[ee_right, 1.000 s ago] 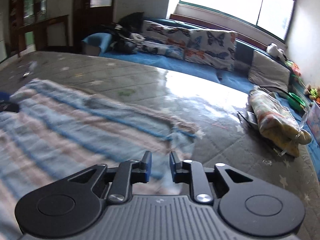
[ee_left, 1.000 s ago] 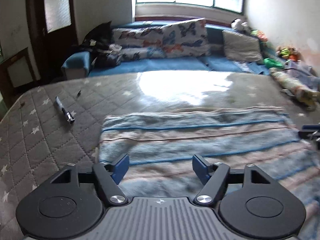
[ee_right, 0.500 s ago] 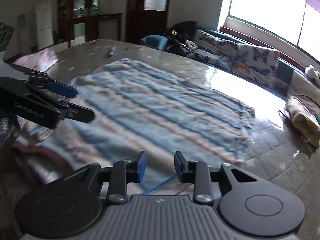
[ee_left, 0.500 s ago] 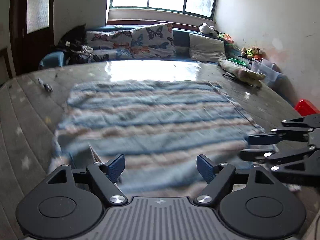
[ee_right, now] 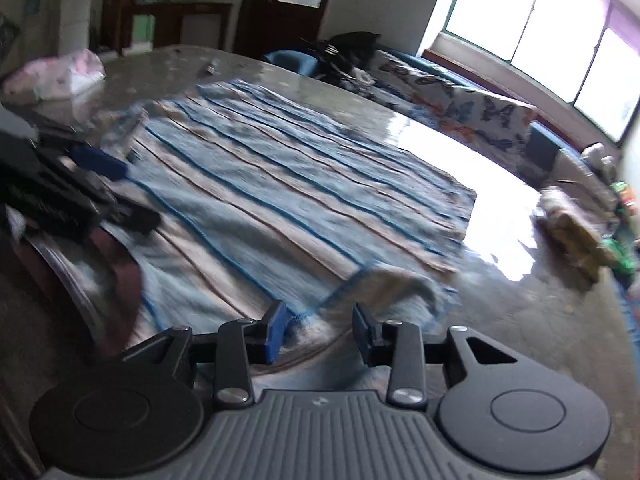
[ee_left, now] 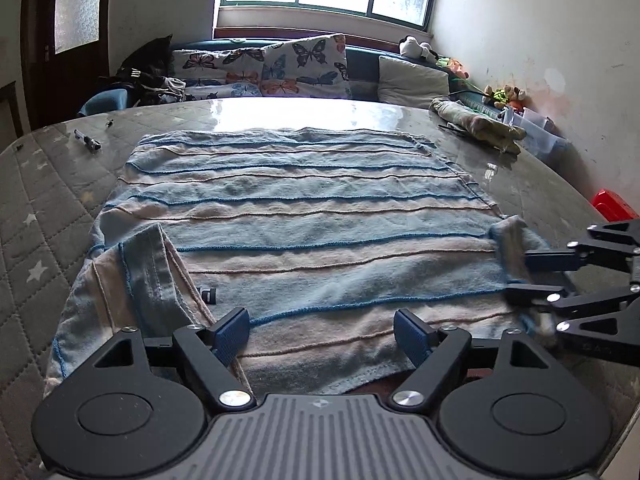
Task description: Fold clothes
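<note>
Now garment (ee_left: pixel 304 216) flat, L fingers (ee_left: pixel 236 332) above hem

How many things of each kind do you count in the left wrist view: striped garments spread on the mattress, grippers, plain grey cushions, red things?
Striped garment: 1
Grippers: 2, the left gripper, open, and the right gripper, jaws opening with a garment corner between them
Plain grey cushion: 1
Red thing: 1
Total: 5

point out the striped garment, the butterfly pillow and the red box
striped garment (ee_left: pixel 304 216), left wrist view, middle of the body
butterfly pillow (ee_left: pixel 308 66), left wrist view, its front face
red box (ee_left: pixel 614 205), left wrist view, its top
</note>
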The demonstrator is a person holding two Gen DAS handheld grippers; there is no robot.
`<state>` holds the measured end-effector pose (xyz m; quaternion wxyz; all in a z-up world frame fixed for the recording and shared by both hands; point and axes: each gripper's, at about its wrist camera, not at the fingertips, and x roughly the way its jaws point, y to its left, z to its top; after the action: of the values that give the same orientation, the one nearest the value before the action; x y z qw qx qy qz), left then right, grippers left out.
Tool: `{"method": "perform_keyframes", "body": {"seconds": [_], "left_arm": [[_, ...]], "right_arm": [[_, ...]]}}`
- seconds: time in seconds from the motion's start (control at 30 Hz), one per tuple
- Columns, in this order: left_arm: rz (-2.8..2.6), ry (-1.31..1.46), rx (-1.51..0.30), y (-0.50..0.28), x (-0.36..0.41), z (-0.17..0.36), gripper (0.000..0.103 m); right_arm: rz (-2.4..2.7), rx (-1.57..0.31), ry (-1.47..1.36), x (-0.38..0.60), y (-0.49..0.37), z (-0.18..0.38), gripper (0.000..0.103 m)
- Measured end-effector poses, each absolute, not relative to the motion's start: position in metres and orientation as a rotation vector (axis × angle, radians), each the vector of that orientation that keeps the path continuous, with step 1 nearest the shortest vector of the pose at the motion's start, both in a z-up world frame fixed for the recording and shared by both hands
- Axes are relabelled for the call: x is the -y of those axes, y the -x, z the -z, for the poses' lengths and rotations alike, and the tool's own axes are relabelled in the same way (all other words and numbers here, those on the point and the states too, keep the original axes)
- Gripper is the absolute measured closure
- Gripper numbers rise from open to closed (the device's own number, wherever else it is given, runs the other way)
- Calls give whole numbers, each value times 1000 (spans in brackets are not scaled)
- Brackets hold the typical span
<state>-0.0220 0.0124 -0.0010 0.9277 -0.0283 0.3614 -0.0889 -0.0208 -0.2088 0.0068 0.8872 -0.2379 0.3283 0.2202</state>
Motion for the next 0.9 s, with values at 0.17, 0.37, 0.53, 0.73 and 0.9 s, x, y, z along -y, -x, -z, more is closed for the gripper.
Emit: {"method": "perform_keyframes", "body": {"seconds": [0.17, 0.37, 0.53, 0.73, 0.9], "left_arm": [[182, 39, -732, 23, -10, 3, 20], [174, 38, -730, 23, -8, 3, 18], [165, 42, -731, 25, -9, 3, 18], [153, 43, -726, 30, -9, 3, 17], [140, 43, -726, 31, -8, 2, 17]], "right_arm": [[-345, -656, 563, 237, 28, -5, 68], [-260, -653, 495, 270, 27, -12, 62], [-156, -628, 423, 291, 25, -27, 62], [-229, -542, 356, 281, 37, -50, 61], [-425, -596, 324, 249, 38, -40, 61]]}}
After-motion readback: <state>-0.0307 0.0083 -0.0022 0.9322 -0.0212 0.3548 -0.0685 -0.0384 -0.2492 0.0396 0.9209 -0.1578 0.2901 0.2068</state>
